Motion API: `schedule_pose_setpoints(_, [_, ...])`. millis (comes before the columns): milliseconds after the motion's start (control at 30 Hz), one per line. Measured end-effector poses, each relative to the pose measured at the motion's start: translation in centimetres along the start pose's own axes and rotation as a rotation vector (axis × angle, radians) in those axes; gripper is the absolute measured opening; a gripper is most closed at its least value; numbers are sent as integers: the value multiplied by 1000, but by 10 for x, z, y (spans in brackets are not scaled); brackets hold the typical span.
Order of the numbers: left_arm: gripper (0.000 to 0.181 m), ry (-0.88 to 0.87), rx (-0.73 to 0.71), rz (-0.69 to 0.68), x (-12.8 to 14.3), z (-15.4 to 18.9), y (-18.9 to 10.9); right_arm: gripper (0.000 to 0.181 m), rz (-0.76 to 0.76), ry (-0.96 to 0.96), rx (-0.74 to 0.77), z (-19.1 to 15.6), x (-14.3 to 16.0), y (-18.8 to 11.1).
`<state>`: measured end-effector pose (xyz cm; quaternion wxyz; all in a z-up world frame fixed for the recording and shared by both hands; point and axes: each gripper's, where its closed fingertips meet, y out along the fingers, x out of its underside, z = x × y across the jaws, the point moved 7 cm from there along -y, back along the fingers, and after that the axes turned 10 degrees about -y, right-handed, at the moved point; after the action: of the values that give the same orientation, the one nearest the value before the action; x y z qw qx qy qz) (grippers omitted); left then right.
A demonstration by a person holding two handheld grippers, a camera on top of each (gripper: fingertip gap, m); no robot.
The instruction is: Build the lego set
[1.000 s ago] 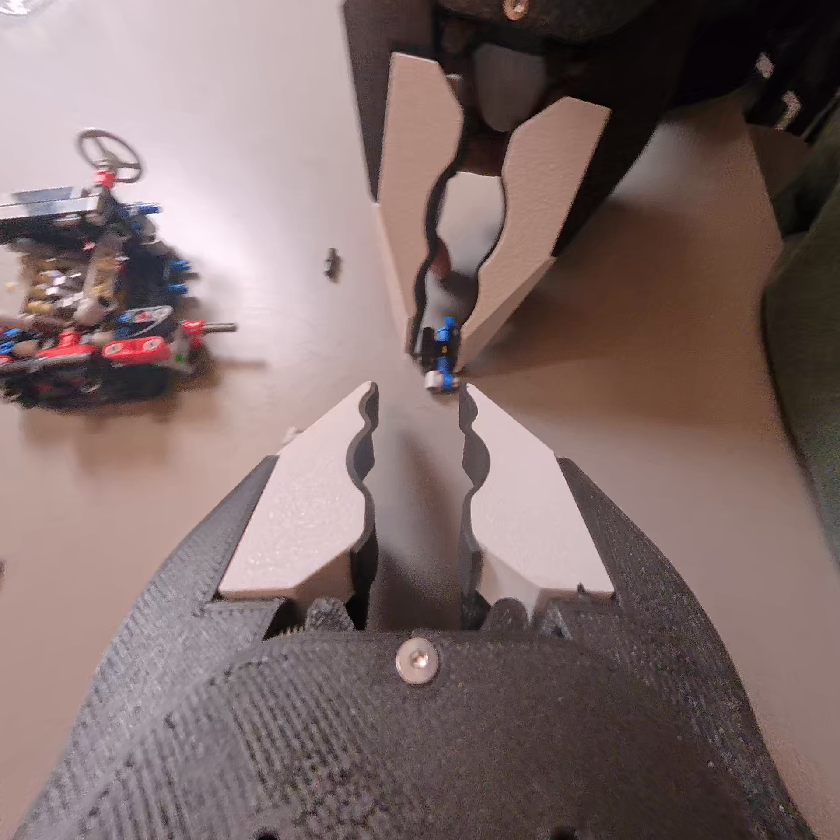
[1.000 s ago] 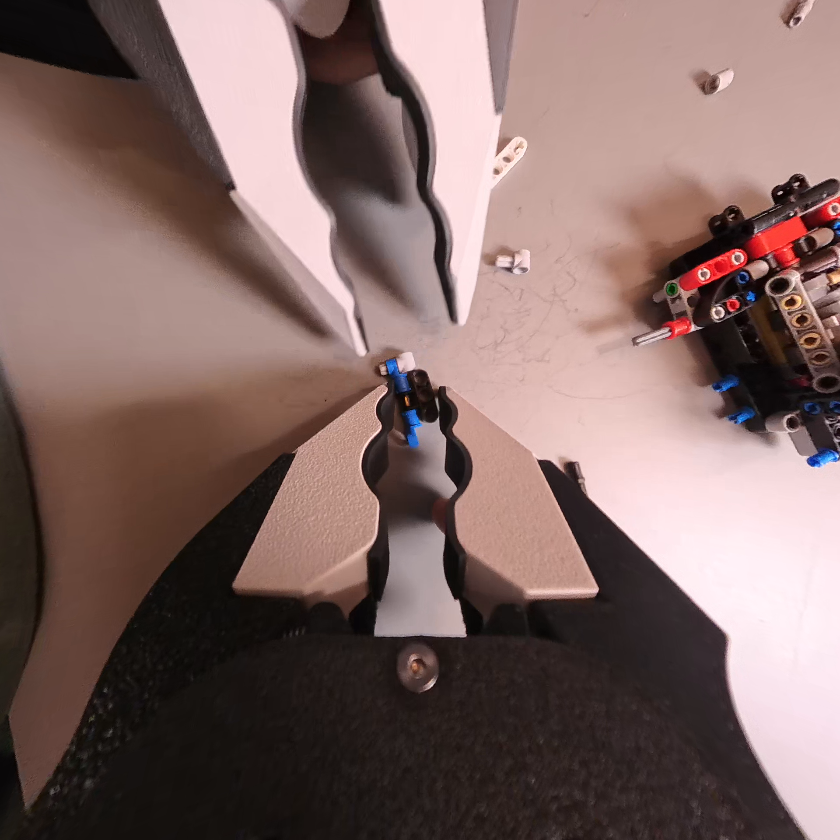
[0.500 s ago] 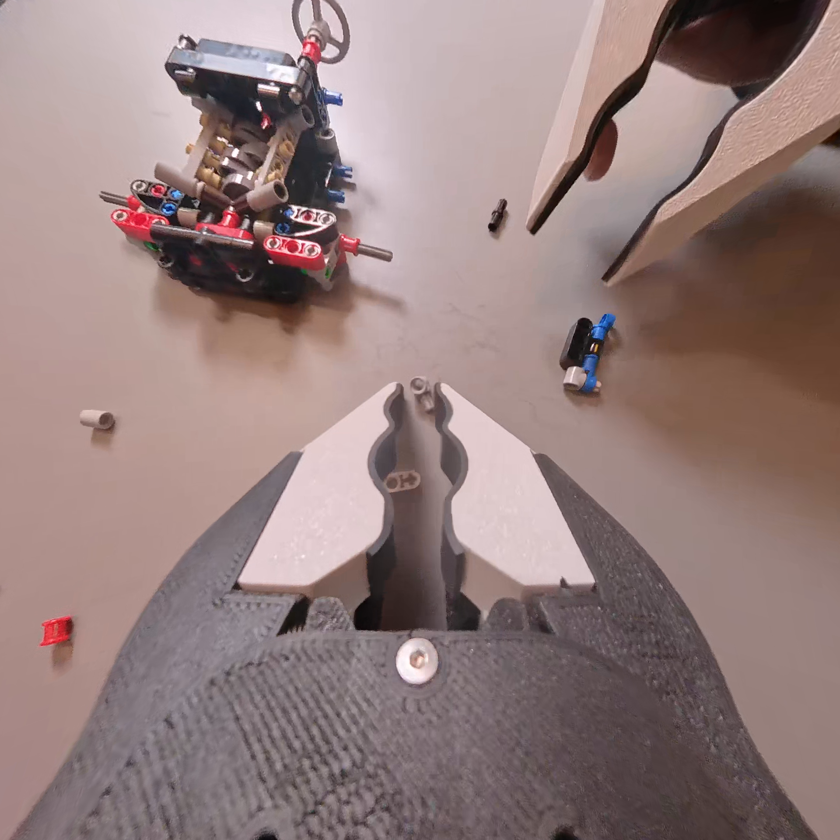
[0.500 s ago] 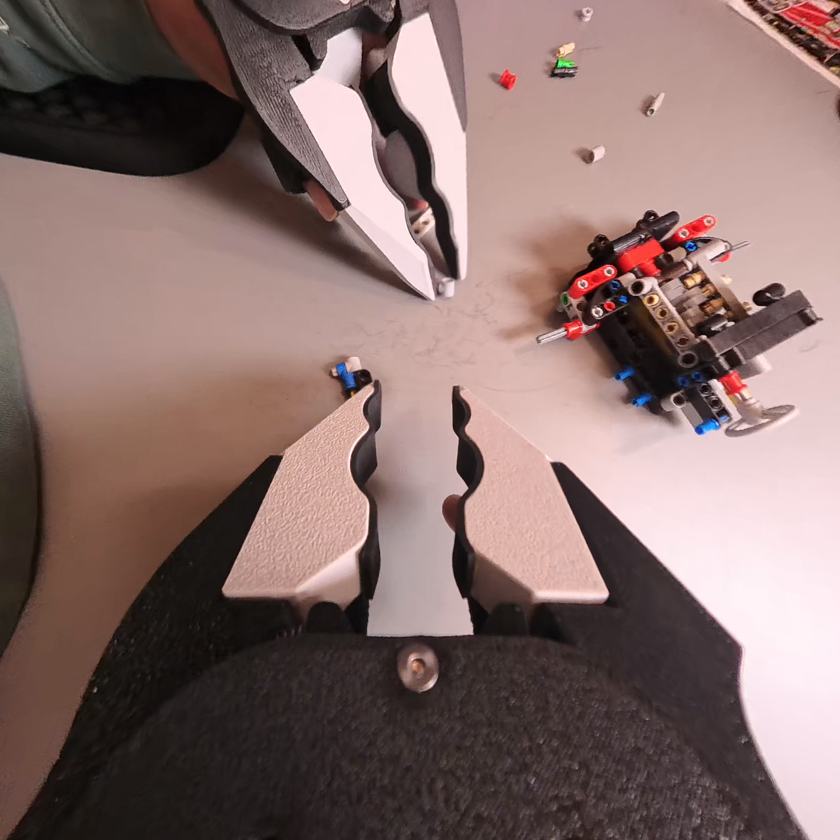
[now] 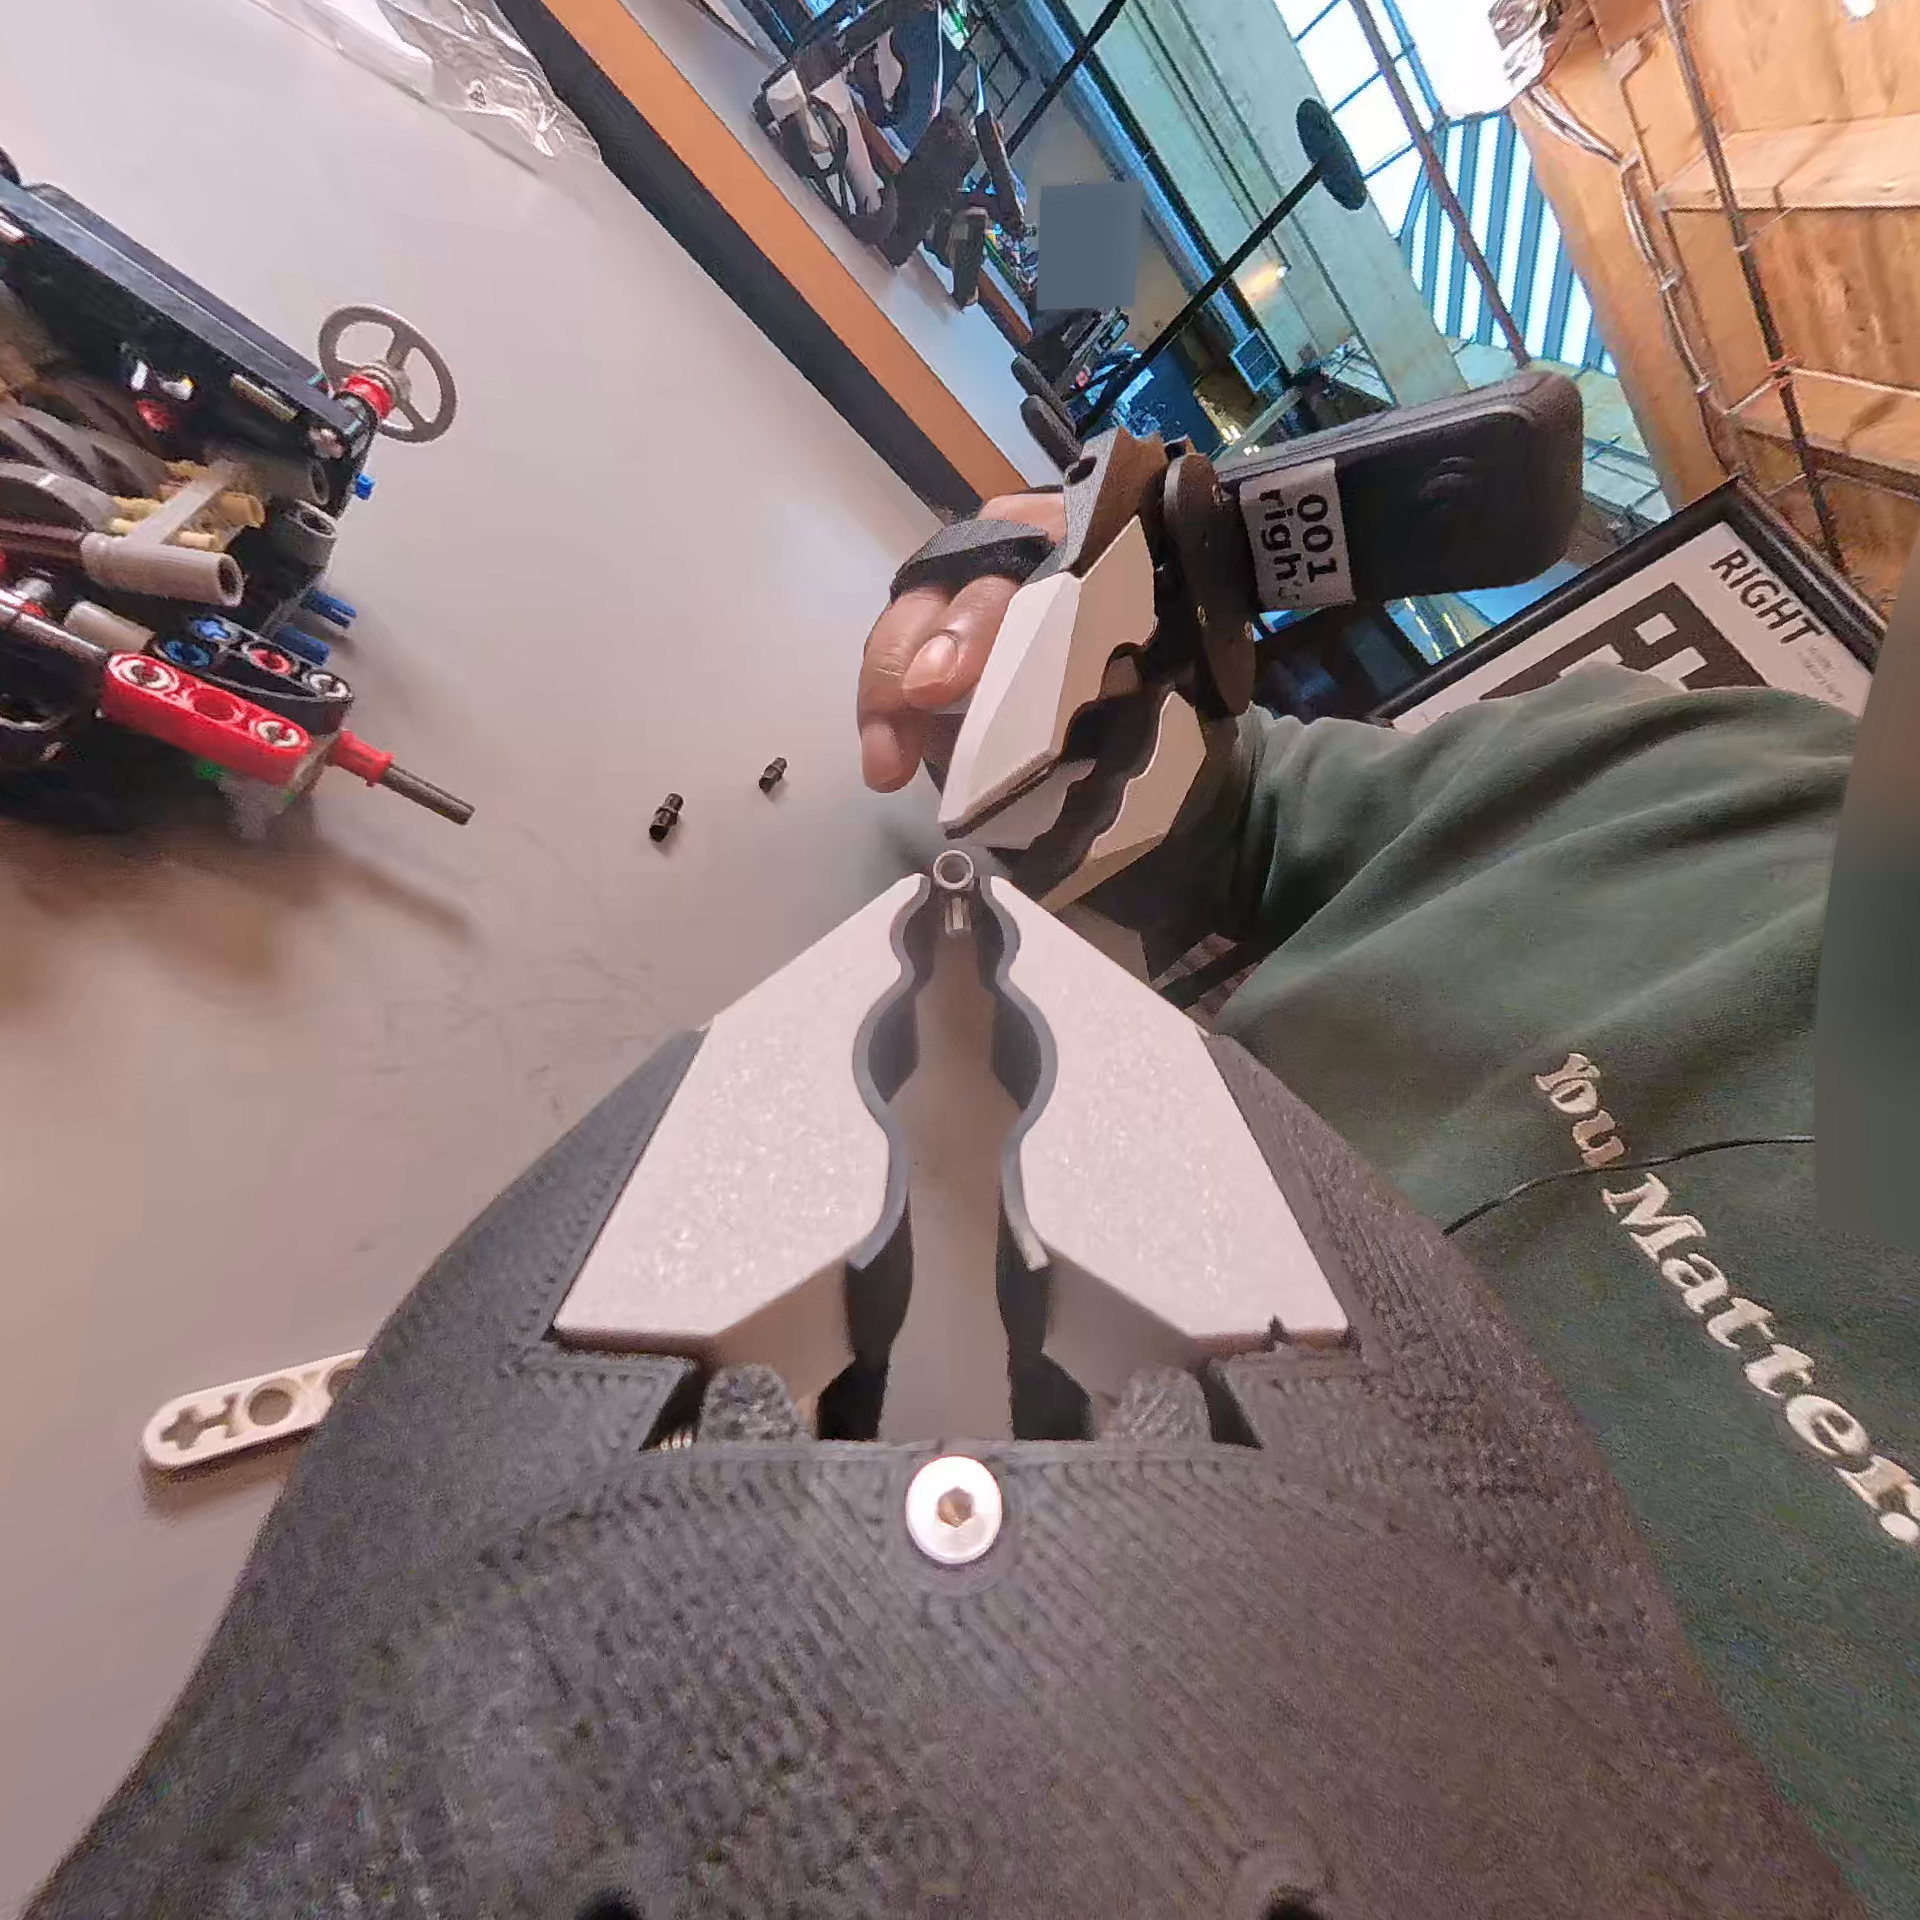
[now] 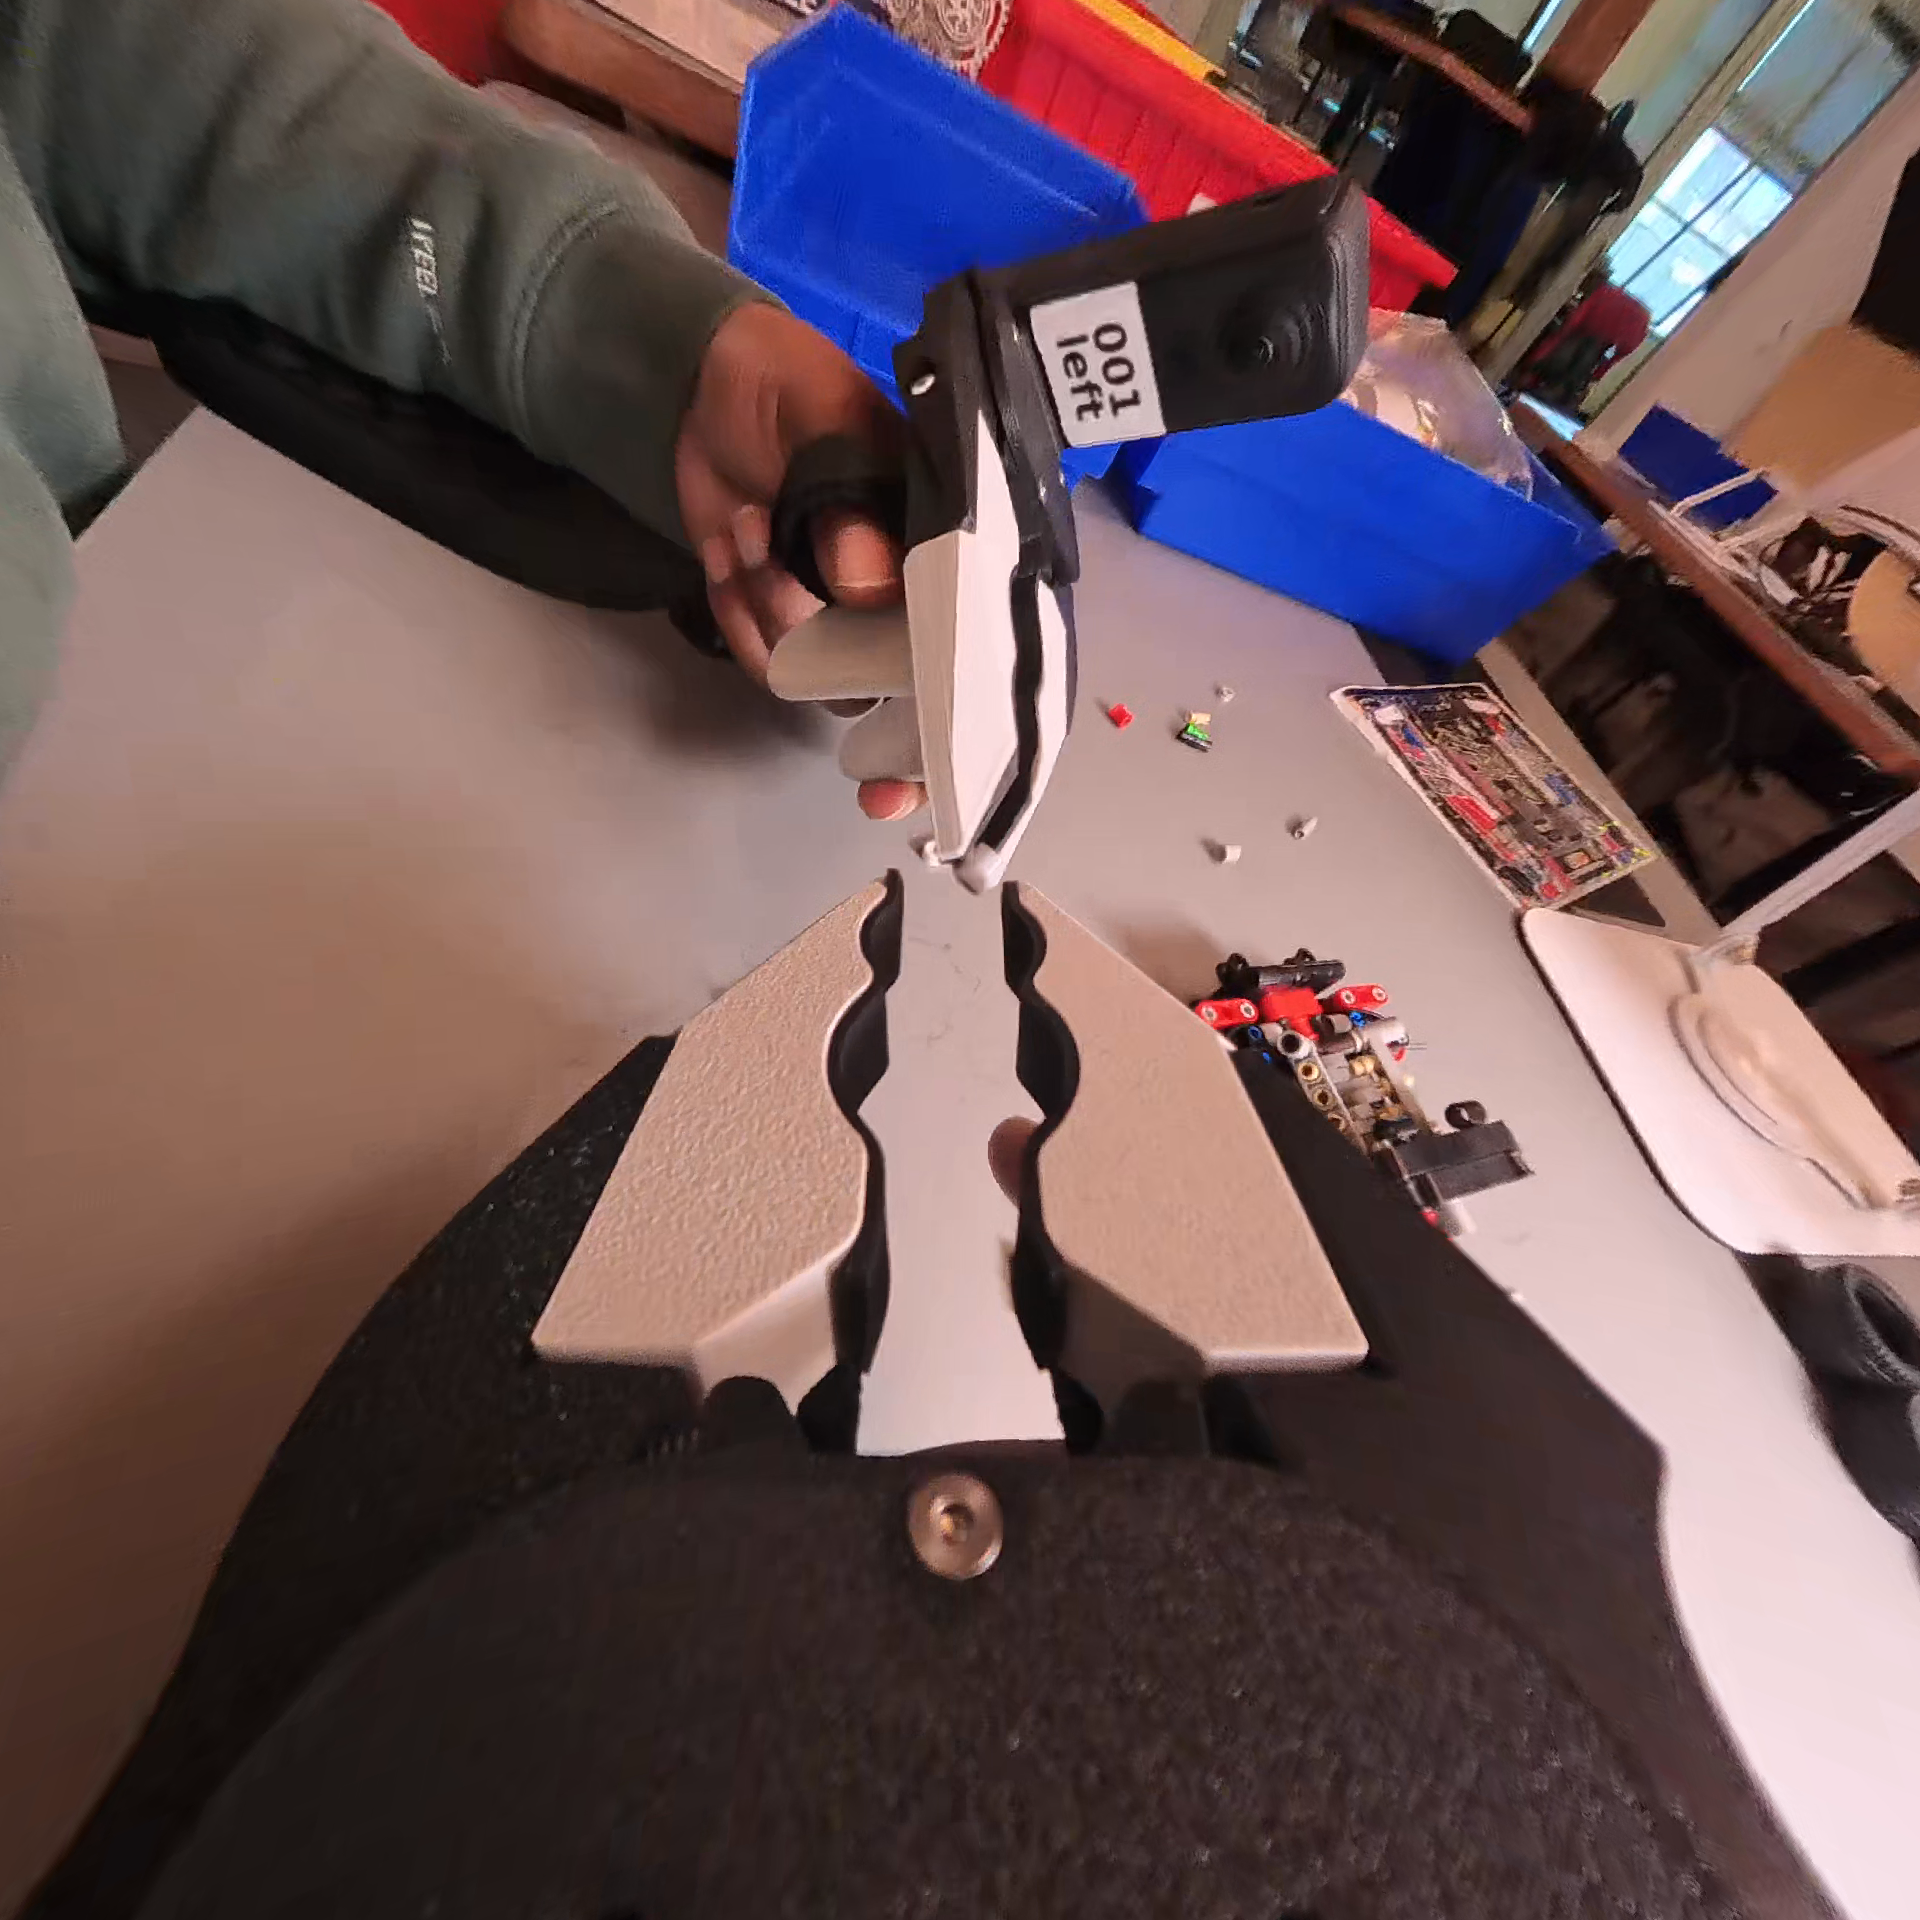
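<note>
Your left claw [image 5: 953,896] is closed on a small grey connector [image 5: 953,871], pinched at its very tips and lifted off the surface [image 5: 582,582], while your right claw [image 6: 948,896] stands open and empty just beside it. That piece looks light, stiff and slick, so keep hold across its barrel, or it may pop out. The part-built model [image 5: 156,582] sits well apart to the left, with bare surface between and two loose black pins [image 5: 717,800] to avoid.
</note>
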<state>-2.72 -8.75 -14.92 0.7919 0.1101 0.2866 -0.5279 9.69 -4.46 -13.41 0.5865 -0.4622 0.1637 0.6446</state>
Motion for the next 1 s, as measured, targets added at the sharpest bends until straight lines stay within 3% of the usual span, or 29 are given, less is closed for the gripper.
schedule_pose_setpoints(467, [5, 573, -526, -97, 10, 1, 26, 10, -187, 330, -131, 4, 30, 8])
schedule_pose_setpoints(633, [5, 506, -635, -185, 12, -16, 39, 9, -347, 328, -124, 7, 46, 5])
schedule_pose_setpoints(900, [9, 402, -679, -255, 15, -29, 48, 9, -415, 354, -131, 6, 52, 1])
schedule_pose_setpoints(1000, [19, 390, -653, -269, 16, -27, 47, 9, -431, 367, -139, 4, 54, 3])
